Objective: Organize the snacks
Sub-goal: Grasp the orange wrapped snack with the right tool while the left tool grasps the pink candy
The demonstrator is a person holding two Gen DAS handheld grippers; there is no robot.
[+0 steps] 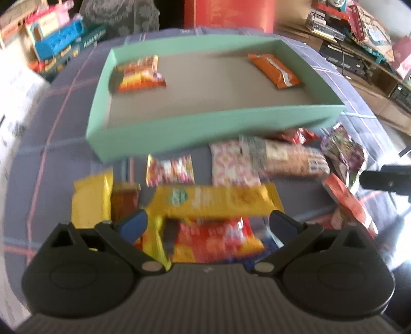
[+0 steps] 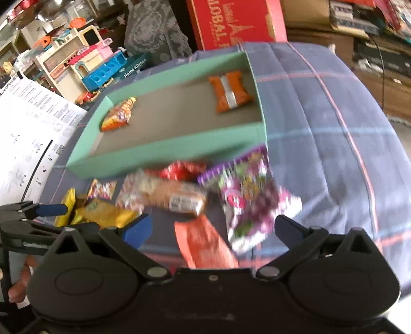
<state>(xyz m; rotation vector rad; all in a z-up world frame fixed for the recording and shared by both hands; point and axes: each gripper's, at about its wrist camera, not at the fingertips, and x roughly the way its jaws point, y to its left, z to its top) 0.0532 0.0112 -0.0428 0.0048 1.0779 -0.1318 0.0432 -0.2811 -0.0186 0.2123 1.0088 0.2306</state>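
A green tray (image 1: pixel 205 126) (image 2: pixel 164 154) lies on the plaid cloth and holds an orange packet (image 1: pixel 274 70) (image 2: pixel 230 93) at its right end and a red-yellow chip bag (image 1: pixel 140 74) (image 2: pixel 118 115) at its left end. In front of the tray lies a pile of snacks. My left gripper (image 1: pixel 208 223) is open above a long yellow packet (image 1: pixel 215 200) and a red bag (image 1: pixel 218 241). My right gripper (image 2: pixel 212 228) is open over an orange-red pouch (image 2: pixel 205 244), with a purple bag (image 2: pixel 249 195) just ahead. A brown roll packet (image 1: pixel 290 159) (image 2: pixel 174 197) lies mid-pile.
Toy boxes (image 1: pixel 56 43) and a printed sheet (image 2: pixel 28 128) sit left of the tray; a red carton (image 2: pixel 236 23) stands behind it. Cluttered shelves (image 1: pixel 359 38) are at the right. Plaid cloth (image 2: pixel 334 128) stretches right of the tray. The left gripper (image 2: pixel 51 209) shows in the right wrist view.
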